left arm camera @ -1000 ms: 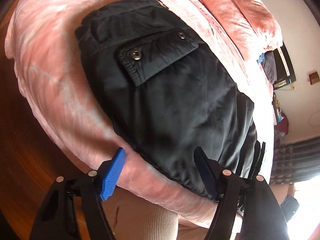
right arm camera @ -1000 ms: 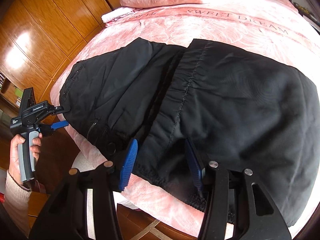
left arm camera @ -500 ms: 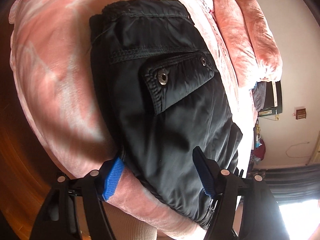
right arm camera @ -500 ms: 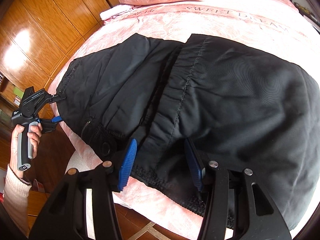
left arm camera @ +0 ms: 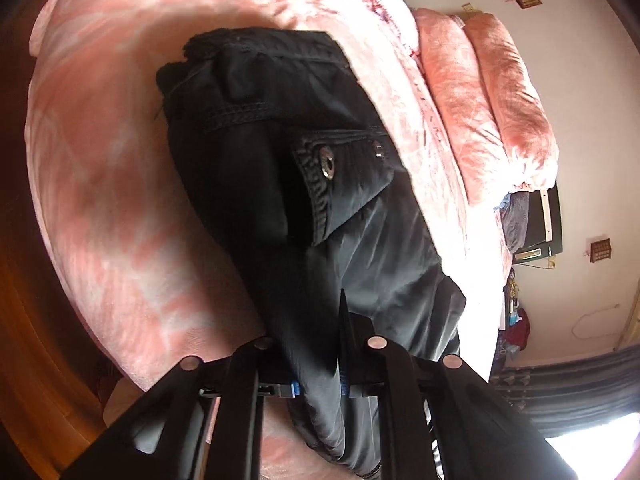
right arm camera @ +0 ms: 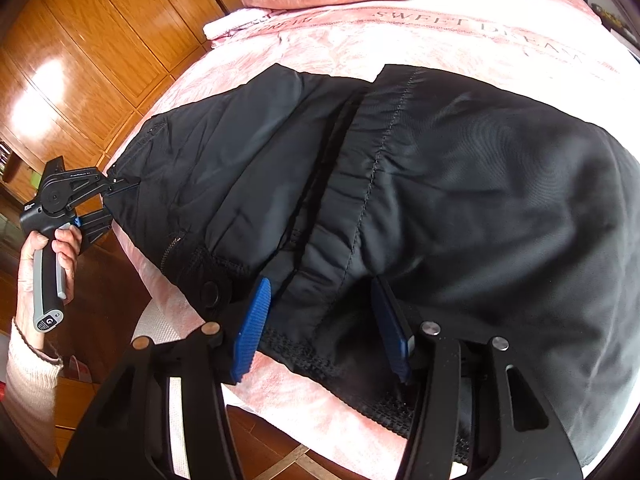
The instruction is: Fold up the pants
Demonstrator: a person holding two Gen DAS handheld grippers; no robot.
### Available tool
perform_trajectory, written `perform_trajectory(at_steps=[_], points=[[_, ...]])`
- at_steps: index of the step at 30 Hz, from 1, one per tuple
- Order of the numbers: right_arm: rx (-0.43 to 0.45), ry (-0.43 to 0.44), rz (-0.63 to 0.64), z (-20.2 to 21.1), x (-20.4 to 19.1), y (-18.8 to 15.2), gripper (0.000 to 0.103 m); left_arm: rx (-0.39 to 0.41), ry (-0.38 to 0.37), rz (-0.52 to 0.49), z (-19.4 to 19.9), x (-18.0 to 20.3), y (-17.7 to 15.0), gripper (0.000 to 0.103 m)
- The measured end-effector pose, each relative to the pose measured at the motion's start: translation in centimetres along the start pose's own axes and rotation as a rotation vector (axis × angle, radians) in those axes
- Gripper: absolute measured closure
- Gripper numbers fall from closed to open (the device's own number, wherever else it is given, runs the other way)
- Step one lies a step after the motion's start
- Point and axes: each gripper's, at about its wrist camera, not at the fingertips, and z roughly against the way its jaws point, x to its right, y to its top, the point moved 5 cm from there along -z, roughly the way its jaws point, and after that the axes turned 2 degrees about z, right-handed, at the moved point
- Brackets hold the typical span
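Black pants (right arm camera: 440, 184) spread on pink bed (right arm camera: 460, 36); left gripper (left arm camera: 320, 360) clamped on fabric, right gripper (right arm camera: 320, 332) jaws spread wide.

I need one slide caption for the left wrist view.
Left claw shut on black pants at the pink bed edge.

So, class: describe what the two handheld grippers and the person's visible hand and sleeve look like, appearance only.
Both grippers have black linkage arms with silver pivot pins. The right gripper carries ribbed blue pads on its fingers. The left gripper, seen from outside, has a black body with small white lettering and a grey handle bearing a round logo. The left hand is bare, with a cream knit sleeve. No cables are visible.
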Motion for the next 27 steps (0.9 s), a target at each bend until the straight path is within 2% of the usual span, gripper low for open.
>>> perform_trajectory(at_steps=[4,10,17,21,25,27], points=[[0.003,0.01,-0.008,0.1,0.0,0.0,0.05,0.048,-0.061,-0.118,1.3,3.9,-0.3,0.092],[0.012,0.028,-0.033,0.5,0.3,-0.2,0.05,0.092,-0.073,-0.268,1.8,8.8,-1.3,0.092],[0.02,0.061,-0.075,1.0,0.9,-0.3,0.05,0.104,-0.097,-0.551,1.8,15.0,-5.4,0.091],[0.034,0.061,-0.088,1.6,1.1,-0.3,0.049,0.097,-0.062,-0.749,0.9,18.1,-8.8,0.09],[0.051,0.059,-0.108,2.5,1.7,-0.4,0.046,0.048,0.003,-0.981,-0.6,20.6,-13.2,0.088],[0.061,0.055,-0.123,2.9,2.1,-0.5,0.045,0.024,0.062,-1.112,-1.6,21.5,-15.9,0.085]])
